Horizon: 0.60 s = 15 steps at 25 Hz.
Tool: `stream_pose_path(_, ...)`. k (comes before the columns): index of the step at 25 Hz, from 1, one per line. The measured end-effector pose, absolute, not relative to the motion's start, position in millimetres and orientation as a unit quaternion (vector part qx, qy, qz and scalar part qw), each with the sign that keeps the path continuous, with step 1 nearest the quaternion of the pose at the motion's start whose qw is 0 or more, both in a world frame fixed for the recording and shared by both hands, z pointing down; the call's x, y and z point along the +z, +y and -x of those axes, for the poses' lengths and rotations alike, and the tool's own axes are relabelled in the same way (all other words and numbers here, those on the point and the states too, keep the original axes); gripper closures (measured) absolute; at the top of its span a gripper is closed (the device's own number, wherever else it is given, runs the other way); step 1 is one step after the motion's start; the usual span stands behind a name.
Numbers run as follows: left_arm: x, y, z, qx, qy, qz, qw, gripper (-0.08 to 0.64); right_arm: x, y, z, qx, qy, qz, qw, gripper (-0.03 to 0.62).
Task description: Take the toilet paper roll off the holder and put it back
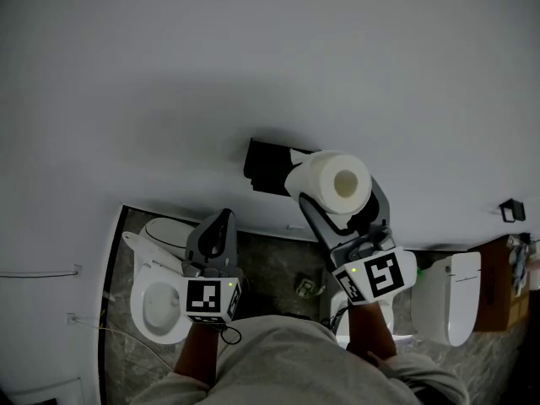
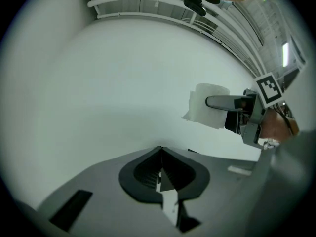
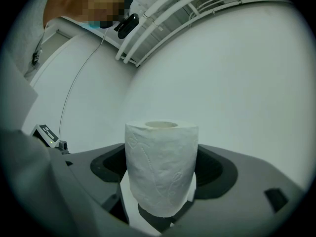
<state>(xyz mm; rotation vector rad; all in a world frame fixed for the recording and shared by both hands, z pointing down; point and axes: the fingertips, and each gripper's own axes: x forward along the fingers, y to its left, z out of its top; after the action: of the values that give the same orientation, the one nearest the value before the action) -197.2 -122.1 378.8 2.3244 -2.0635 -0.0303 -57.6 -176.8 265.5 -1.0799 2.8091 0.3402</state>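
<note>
I had the right gripper (image 1: pixel 336 202) clamped on the toilet paper roll (image 1: pixel 337 184), one jaw on each side of the roll's soft body. In the right gripper view the roll (image 3: pixel 161 167) stood on end between the jaws, its cardboard core pointing up and away from the camera, with plain white wall behind it. In the head view the core's open end faced the camera.

The roll was off the holder (image 1: pixel 268 167), a black fitting fixed to the white wall (image 1: pixel 253 57). It hung just to the right of the holder and slightly overlapped it in the head view. I could not tell whether the two touched.

My left gripper (image 1: pixel 219 230) was lower and to the left, well apart from the roll. Its jaws were pressed together with nothing between them; in the left gripper view the tips met in a point against the bare wall. That same view caught the roll (image 2: pixel 210 105) off to the right, with one jaw of the right gripper lying across it.

Below the left gripper sat a white toilet (image 1: pixel 160 298) on a dark stone floor (image 1: pixel 274 268). A second white fixture (image 1: pixel 451 298) stood at the lower right, beside the right gripper's marker cube (image 1: pixel 378 275).
</note>
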Motion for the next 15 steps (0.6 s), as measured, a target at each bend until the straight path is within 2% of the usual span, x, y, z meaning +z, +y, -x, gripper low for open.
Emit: stream_pose_path(15, 397.7, -203.1, 275.6, -0.024, -0.636, -0.771, 0.04, 0.548, 291.3, -255.7, 149.0, 0.091, 0.921, 0.378, 0.014, 0.198)
